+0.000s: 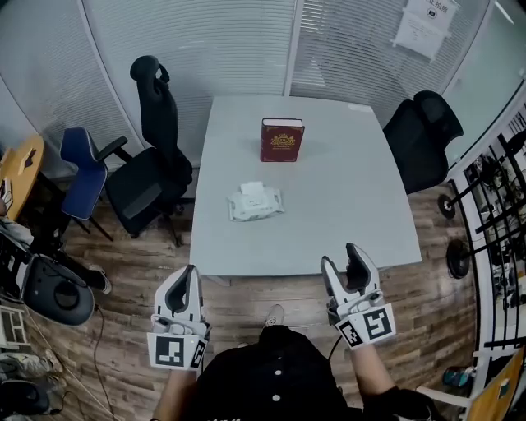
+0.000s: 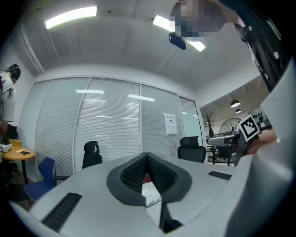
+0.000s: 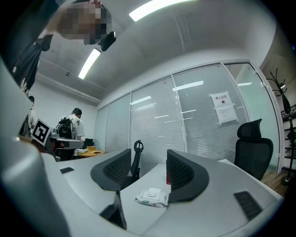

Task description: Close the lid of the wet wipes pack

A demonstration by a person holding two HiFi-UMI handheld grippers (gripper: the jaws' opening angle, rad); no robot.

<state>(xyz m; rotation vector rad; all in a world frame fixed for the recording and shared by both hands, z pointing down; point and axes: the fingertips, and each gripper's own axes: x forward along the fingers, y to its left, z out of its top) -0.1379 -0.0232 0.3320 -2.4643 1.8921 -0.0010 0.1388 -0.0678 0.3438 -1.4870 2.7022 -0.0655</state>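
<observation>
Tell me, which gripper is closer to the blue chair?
Left. The left gripper hovers by the table's near-left corner, with the blue chair further left and ahead. The right gripper hovers before the near edge's right half, farther off.

Seen from the left tool, its jaws are pressed together and cover most of the wet wipes pack; only a white corner pokes out underneath, and the red book is just a sliver. Over at the right tool, one jaw hides part of that book. From the head view, the pack's lid is too small to call raised or flat. Print on the paper notice is unreadable, and the round wooden table gets chopped by the left edge.
</observation>
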